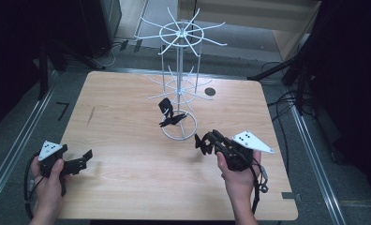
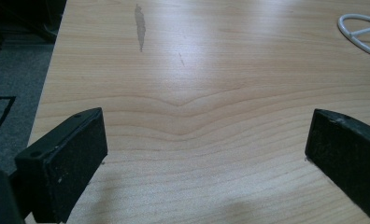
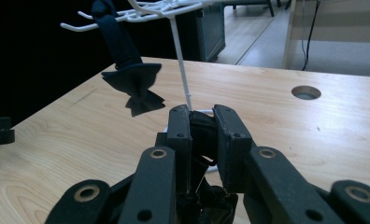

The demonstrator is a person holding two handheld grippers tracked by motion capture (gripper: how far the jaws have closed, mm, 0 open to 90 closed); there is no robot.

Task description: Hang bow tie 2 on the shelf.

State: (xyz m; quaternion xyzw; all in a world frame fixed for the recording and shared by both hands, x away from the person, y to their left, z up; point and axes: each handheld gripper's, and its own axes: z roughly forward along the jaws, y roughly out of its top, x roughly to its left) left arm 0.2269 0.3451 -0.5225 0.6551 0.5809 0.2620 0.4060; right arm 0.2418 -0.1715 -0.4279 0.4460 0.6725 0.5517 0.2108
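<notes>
A white wire rack [image 1: 180, 84] with spoke hooks stands mid-table on a ring base [image 2: 360, 25]. A black bow tie [image 1: 167, 115] hangs from a lower hook, also seen as a dark bow [image 3: 132, 80] on its strap. My right gripper [image 1: 204, 143] is just right of the rack's base, shut on a second black bow tie [image 3: 202, 133] pinched between its pads, with fabric bunched below. At the table's front left my left gripper [image 1: 86, 158] is open. Its jaws stand wide apart over bare wood [image 2: 197, 149].
The wooden table [image 1: 127, 140] has a round cable hole [image 1: 210, 92] behind the rack and a grey scuff [image 2: 139, 25] at the left. Upper rack hooks [image 1: 181, 33] spread out above the table. Dark stands and cables flank the table on the floor.
</notes>
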